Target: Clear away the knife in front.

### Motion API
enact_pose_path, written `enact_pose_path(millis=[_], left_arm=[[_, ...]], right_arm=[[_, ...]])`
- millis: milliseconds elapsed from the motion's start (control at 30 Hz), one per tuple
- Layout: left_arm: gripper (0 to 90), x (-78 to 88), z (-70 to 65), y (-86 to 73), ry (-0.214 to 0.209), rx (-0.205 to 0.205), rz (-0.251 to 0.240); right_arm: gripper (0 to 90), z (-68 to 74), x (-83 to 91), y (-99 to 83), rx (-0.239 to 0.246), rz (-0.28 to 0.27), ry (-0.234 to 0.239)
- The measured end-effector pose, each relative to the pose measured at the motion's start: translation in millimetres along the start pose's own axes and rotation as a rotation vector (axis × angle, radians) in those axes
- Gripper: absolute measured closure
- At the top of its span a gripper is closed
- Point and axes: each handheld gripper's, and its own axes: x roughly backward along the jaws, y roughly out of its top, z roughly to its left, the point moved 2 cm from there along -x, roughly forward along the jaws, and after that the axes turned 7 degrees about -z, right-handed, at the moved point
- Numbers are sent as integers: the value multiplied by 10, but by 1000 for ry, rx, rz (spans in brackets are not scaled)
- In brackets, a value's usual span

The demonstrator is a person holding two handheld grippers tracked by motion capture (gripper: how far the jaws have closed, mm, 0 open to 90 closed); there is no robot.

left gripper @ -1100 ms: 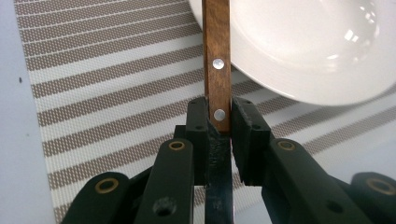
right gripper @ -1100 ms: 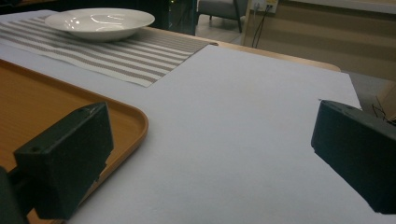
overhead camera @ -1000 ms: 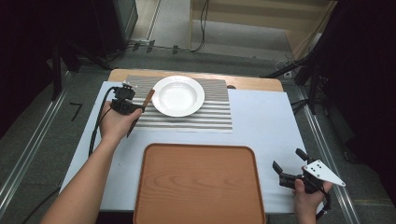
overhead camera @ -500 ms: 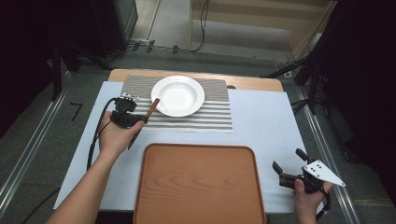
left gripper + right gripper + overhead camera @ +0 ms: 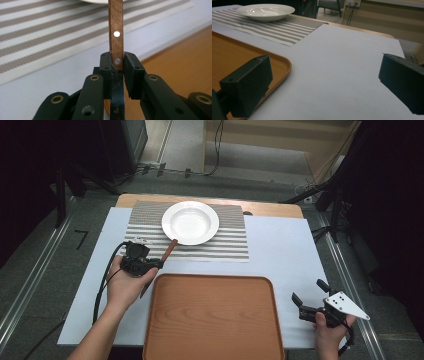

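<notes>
Drawn back toward six o'clock from the plate [image 5: 190, 222]: left gripper [image 5: 150, 265] clamping wooden handle [image 5: 116, 32], probably a knife's; right gripper [image 5: 307, 302] idle, jaws apart.

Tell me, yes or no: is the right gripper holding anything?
No. In the right gripper view, the right gripper has its jaws wide apart with only bare white table cover between them.

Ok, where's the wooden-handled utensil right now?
In the high view the wooden-handled utensil is left of centre, clamped in the left claw, angled across the striped placemat edge toward the white plate.
</notes>
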Motion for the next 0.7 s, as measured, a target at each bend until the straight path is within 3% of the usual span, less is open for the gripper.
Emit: enact_pose_path(millis=[700], left_arm=[[771, 79, -359, -520, -44, 18, 15]], right_arm=[[0, 0, 2, 0, 1, -1, -1]])
